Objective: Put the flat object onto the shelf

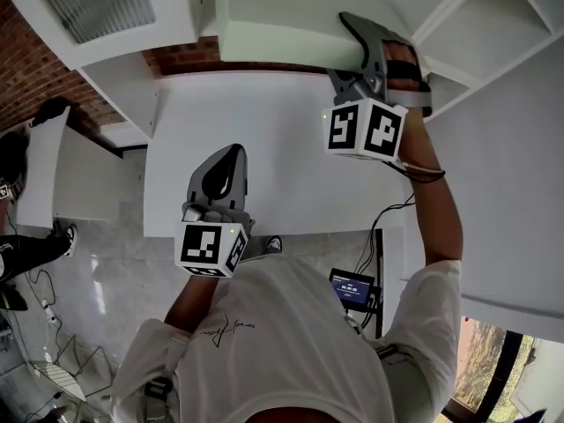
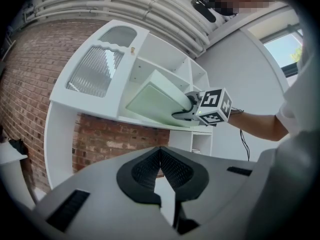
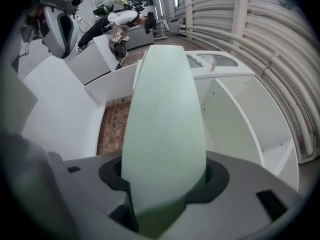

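The flat object [image 1: 282, 20] is a pale green slab. My right gripper [image 1: 359, 44] is shut on its near end and holds it raised against the white shelf unit [image 1: 493, 25]. In the right gripper view the slab [image 3: 165, 119] runs straight out from between the jaws of the right gripper [image 3: 162, 186] toward the shelf's open compartments [image 3: 235, 119]. The left gripper view shows the slab [image 2: 155, 101] tilted, lying into a shelf bay with the right gripper [image 2: 189, 110] at its end. My left gripper [image 1: 231, 159] hangs lower over the white table, shut and empty, its fingertips [image 2: 152, 159] meeting.
A white table [image 1: 273, 148] lies below both grippers against a brick wall [image 1: 26, 69]. The shelf unit has a ribbed-glass door [image 2: 95, 71] at its left. A small screen with a cable [image 1: 352, 287] sits by the table's near right corner. A person [image 3: 125, 19] bends over far off.
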`<state>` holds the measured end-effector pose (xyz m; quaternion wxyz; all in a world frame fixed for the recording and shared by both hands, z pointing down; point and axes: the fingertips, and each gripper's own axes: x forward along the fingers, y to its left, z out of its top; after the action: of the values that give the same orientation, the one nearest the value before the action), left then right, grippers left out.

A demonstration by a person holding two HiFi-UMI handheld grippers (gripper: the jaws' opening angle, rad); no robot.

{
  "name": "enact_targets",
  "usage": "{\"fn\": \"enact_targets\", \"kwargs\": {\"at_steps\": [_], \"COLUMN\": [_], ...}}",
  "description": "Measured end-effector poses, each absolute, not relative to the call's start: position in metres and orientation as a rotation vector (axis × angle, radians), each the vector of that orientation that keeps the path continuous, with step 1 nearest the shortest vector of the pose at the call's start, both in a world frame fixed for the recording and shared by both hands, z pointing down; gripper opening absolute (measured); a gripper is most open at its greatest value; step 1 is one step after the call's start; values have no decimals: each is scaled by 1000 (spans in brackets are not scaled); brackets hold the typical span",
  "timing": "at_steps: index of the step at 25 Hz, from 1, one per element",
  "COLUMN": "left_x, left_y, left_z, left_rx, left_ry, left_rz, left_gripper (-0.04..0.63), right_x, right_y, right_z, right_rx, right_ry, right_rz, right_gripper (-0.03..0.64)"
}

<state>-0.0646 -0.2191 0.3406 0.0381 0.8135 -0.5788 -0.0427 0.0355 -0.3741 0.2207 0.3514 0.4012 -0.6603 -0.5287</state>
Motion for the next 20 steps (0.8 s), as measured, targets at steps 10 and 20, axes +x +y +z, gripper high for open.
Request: {"fn": "enact_targets", "kwargs": {"at_steps": [10,20], "left_x": [-54,-49], "left_y": [-229,-251], "left_z": [346,296], "left_rx": [2501,2605], "left_ry": [-1759,-1826], "left_rz": [-119,-198], "left_gripper": [15,15], "right_x": [21,18], "right_y": [-397,-412], "right_z": [242,250], "right_rx": [919,908], "right_ry": [-1597,-1590], "right_rz": [-1388,-1370], "right_gripper": [270,278]}}
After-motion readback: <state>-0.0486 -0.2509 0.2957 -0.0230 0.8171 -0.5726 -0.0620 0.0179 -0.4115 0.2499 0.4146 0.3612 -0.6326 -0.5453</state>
